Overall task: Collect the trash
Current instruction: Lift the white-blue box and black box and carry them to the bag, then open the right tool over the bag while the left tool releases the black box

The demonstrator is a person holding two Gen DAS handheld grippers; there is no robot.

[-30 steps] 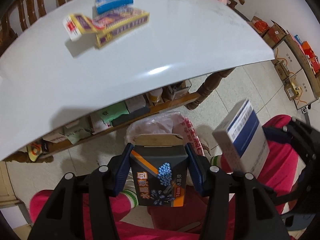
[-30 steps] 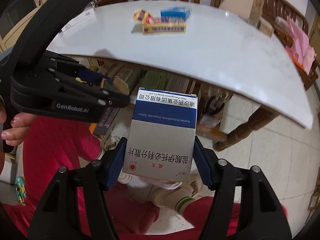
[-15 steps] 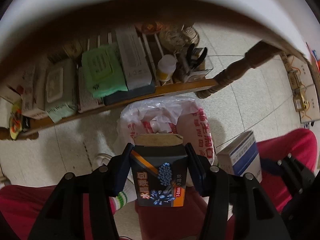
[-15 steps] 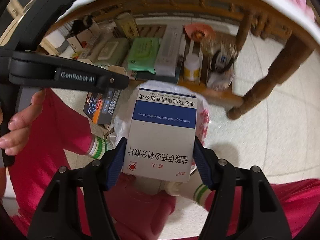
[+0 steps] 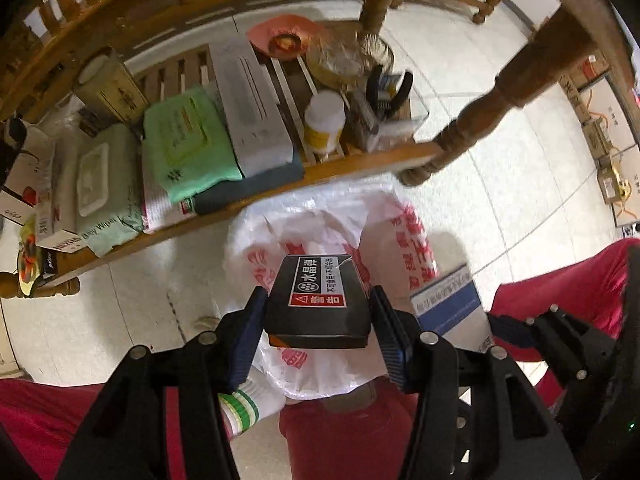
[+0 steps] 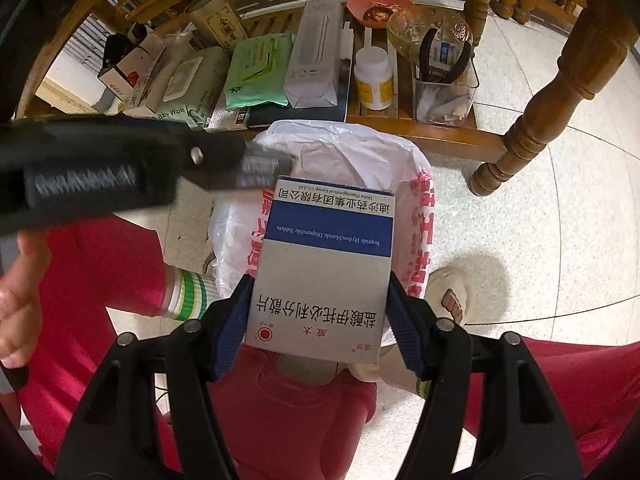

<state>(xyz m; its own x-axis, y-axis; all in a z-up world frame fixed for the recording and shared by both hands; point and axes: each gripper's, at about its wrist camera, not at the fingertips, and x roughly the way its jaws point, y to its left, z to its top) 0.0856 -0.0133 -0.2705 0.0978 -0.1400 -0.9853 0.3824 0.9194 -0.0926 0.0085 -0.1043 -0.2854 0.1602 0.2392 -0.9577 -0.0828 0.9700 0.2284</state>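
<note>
Left gripper [image 5: 318, 316]: clamps black box [image 5: 318, 300].
Right gripper [image 6: 316, 308]: clamps medicine box [image 6: 324, 272].
Bag [image 6: 340, 152]: hold both over the mouth, then release.

Low shelf and tiled floor under the table

The wooden slatted shelf [image 6: 440, 130] carries wipe packs [image 6: 256, 70], a long white box [image 6: 316, 56], a white bottle [image 6: 374, 78] and a clear holder with pliers [image 6: 444, 88]; a white plastic bag [image 6: 352, 152] sits on the pale floor [image 6: 540, 240] just before it.

The white plastic bag [image 6: 344, 152] gapes open below. The crowded wooden shelf [image 6: 444, 134] borders its far rim. Red-trousered legs [image 6: 100, 280] flank its sides.
</note>
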